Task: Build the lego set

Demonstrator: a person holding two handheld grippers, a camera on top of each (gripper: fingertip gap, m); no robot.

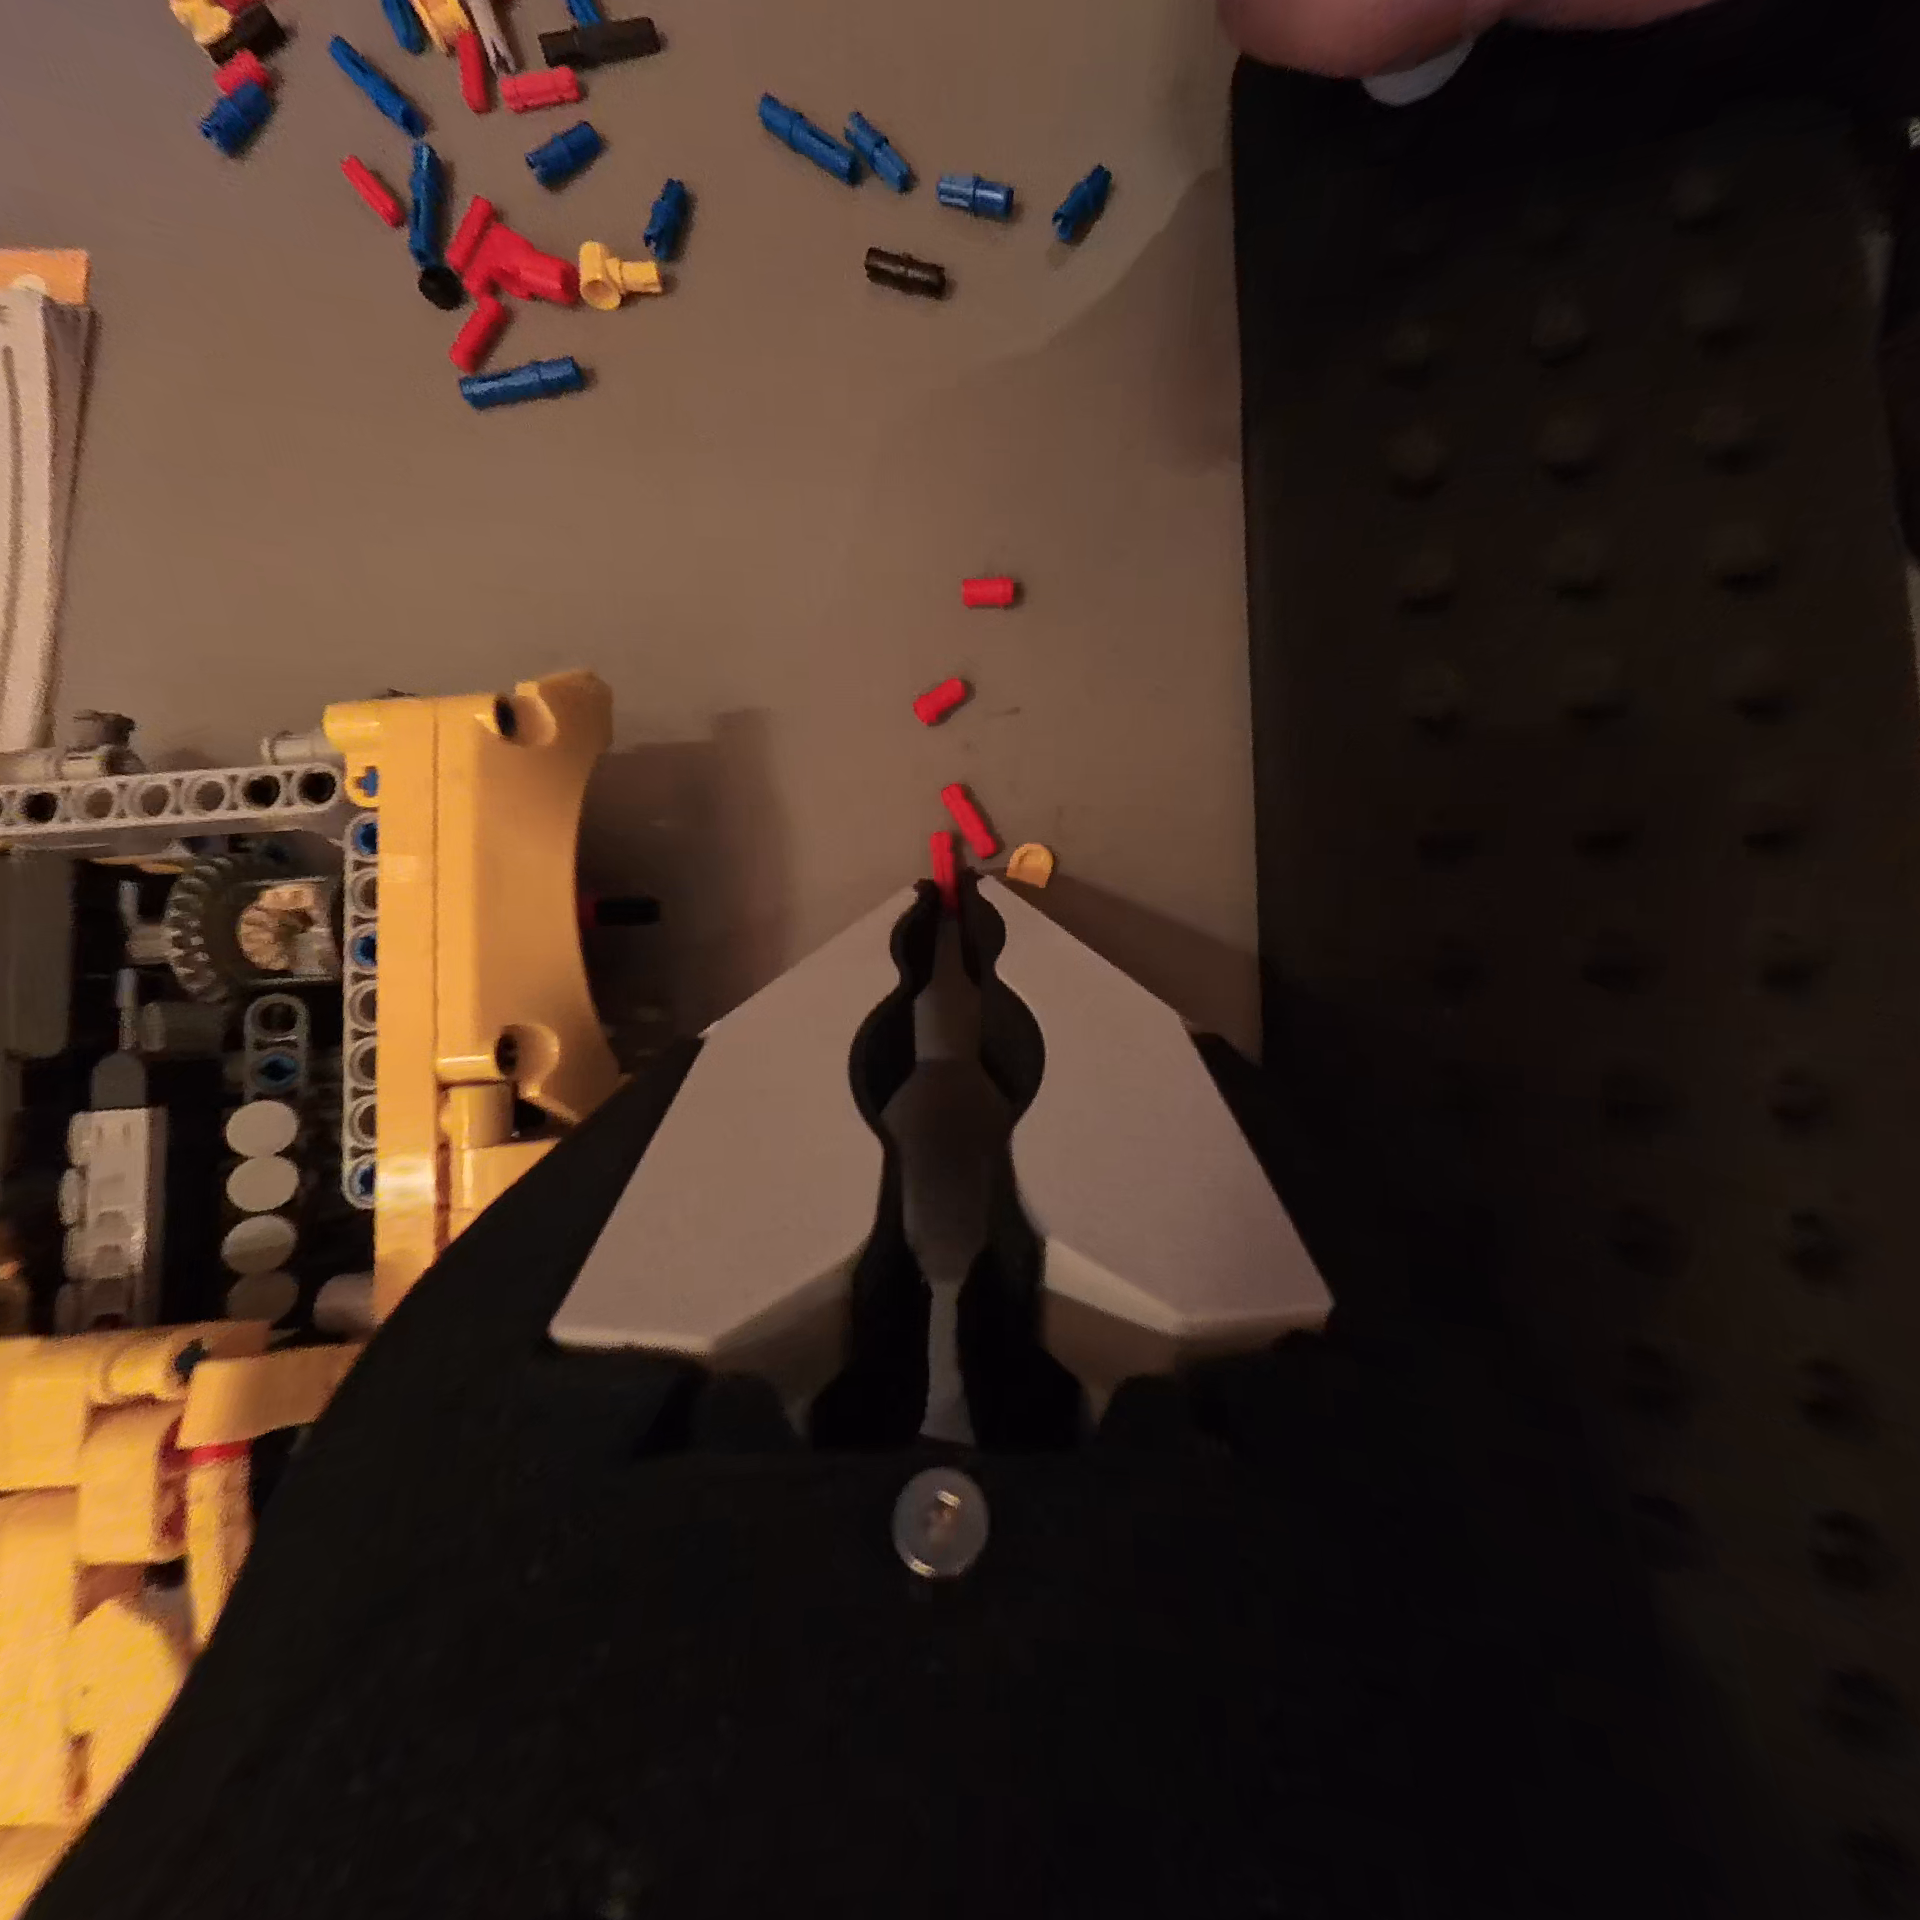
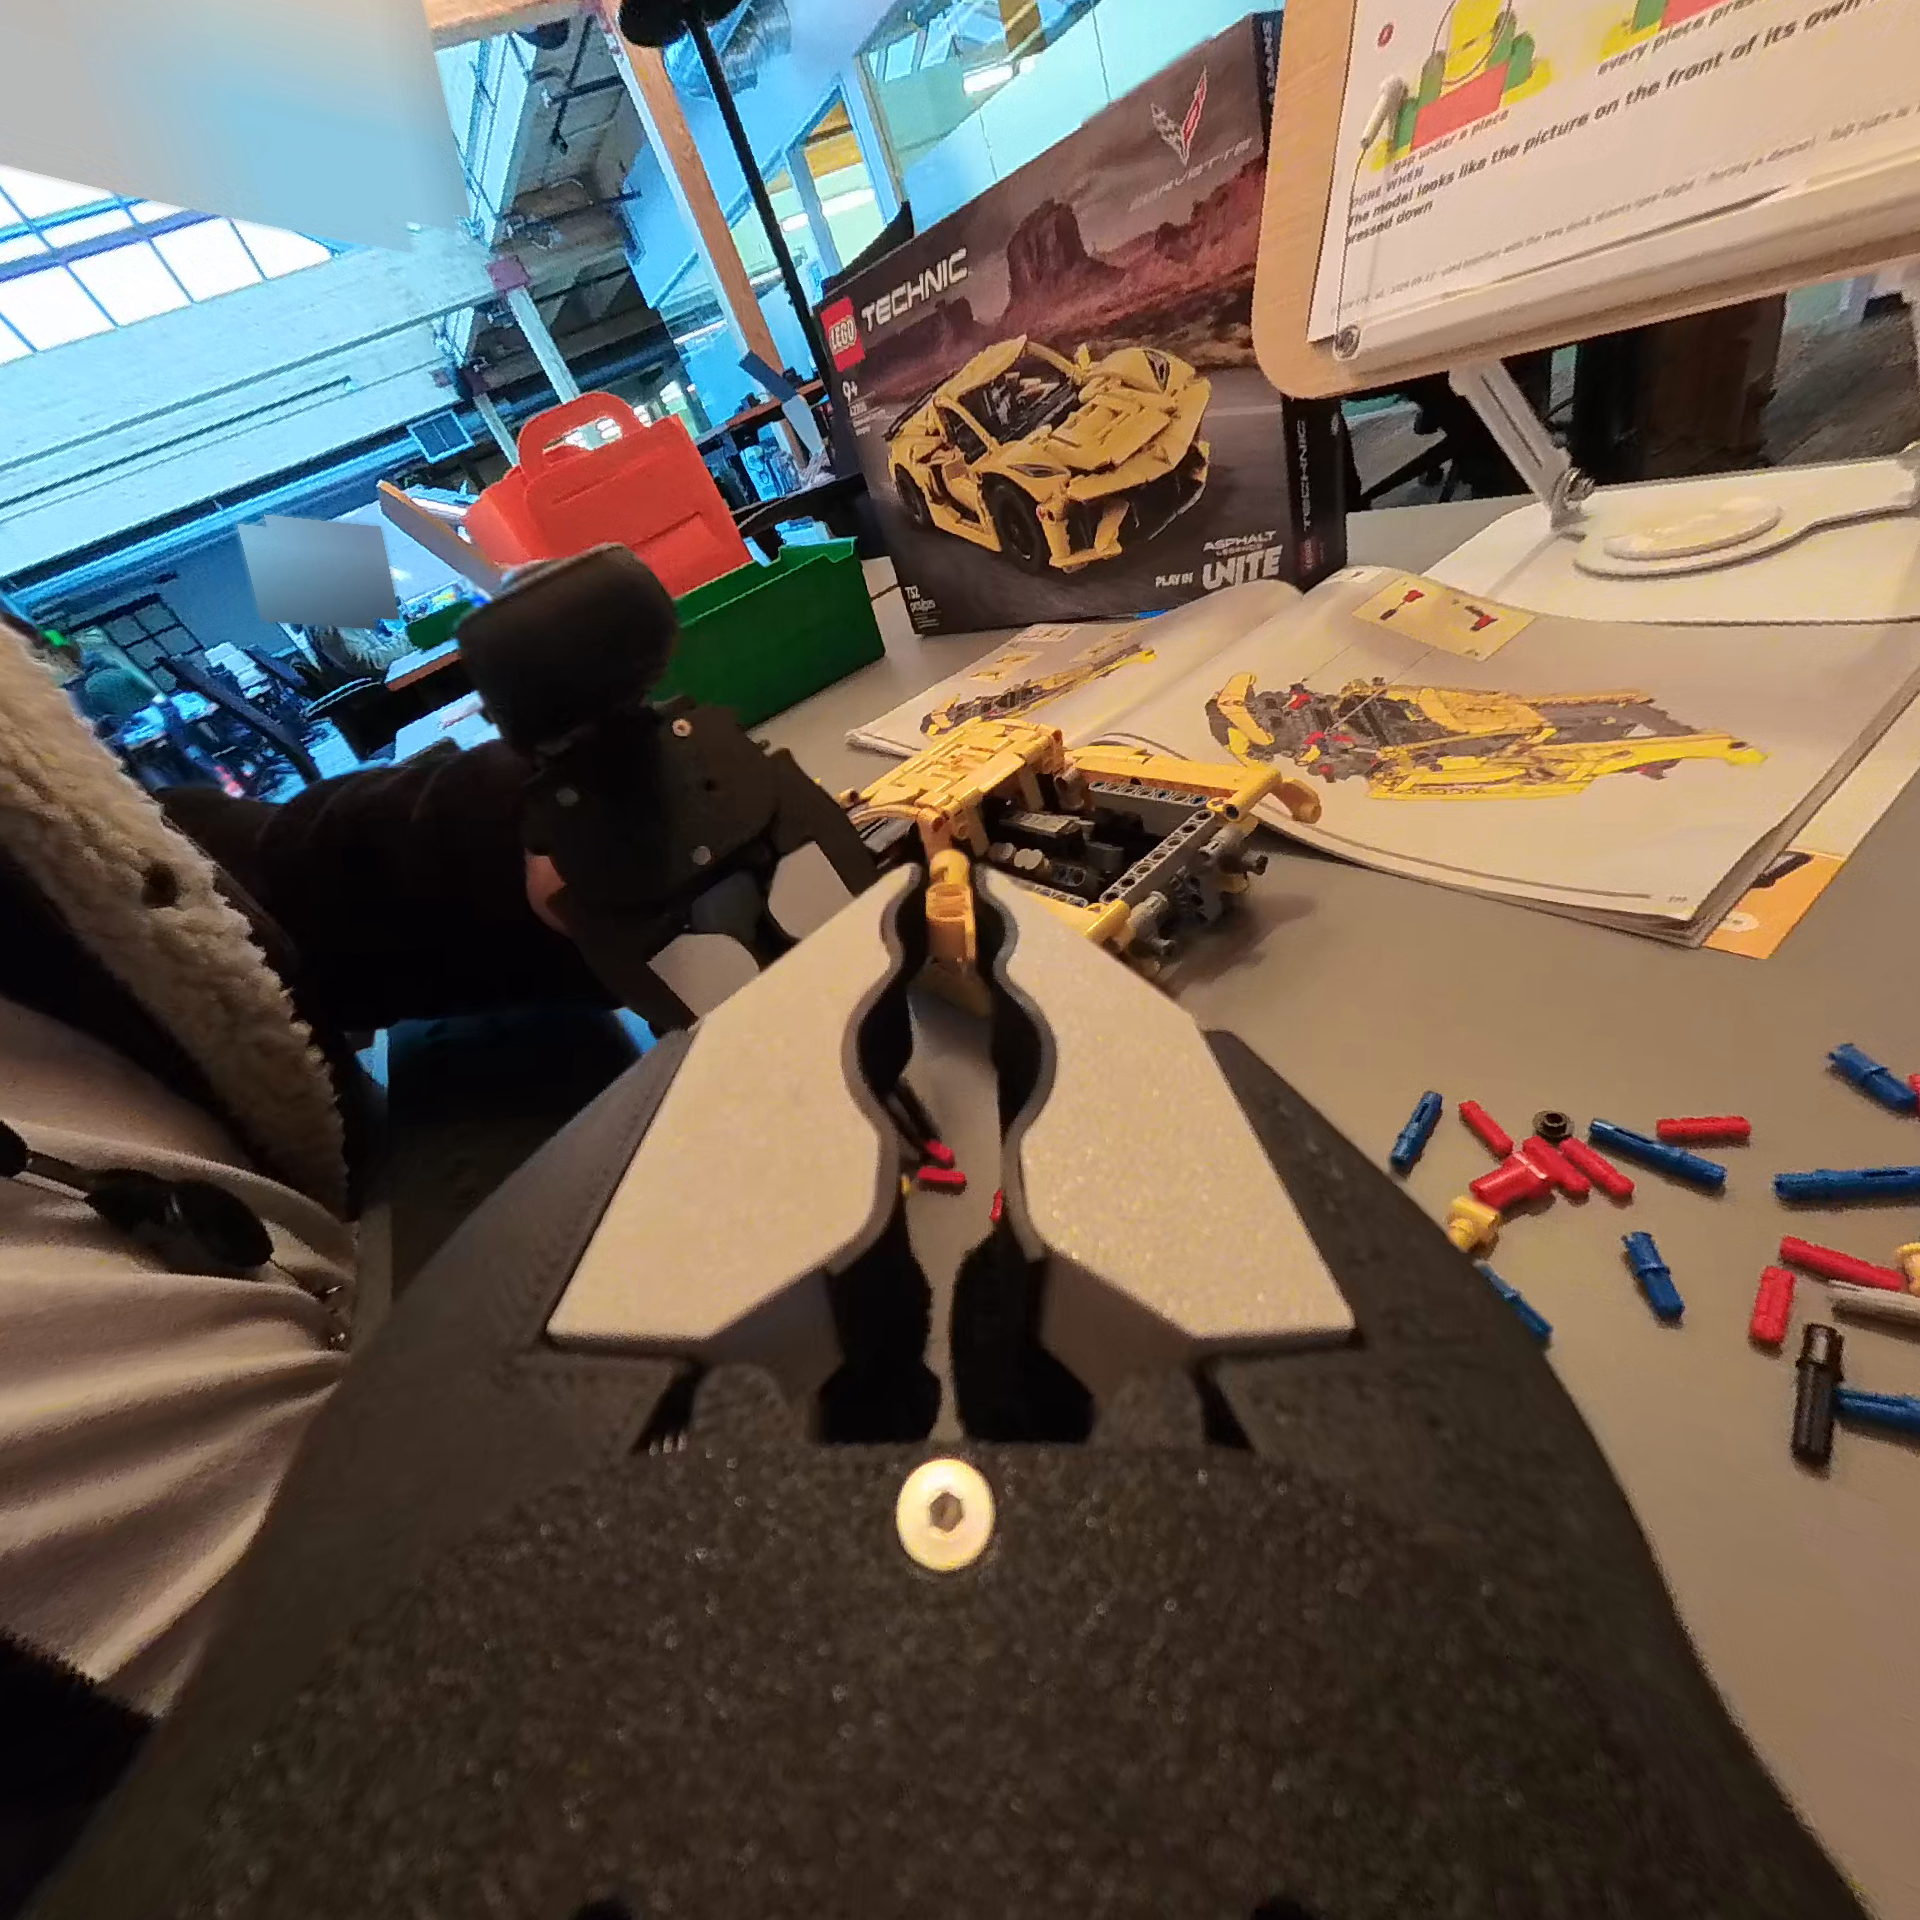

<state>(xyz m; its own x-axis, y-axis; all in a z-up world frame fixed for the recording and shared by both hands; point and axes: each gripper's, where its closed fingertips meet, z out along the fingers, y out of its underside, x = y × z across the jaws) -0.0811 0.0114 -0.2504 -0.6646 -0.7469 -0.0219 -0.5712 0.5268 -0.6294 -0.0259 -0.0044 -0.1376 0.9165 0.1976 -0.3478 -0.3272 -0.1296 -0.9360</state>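
Both grippers seen closed down on small parts.

L gripper (image 1: 948,894) is pointed down at the table, jaws nearly shut, w/ a red pin (image 1: 942,864) pinched at the very tips. R gripper (image 2: 951,904) is held low and roughly level, jaws narrowed, w/ a yellow connector (image 2: 953,914) clamped between the tips. L gripper also seen in right wrist view, to the left, gripped by a dark-sleeved arm (image 2: 384,883).

An open, industrial-style workshop or lab: high ceiling with skylights (image 2: 156,249), exposed timber beams (image 2: 686,177), and cluttered workbenches (image 2: 208,717) behind. The grey surface (image 2: 1455,1039) holds a green bin (image 2: 779,634) and a clipboard stand (image 2: 1558,187).
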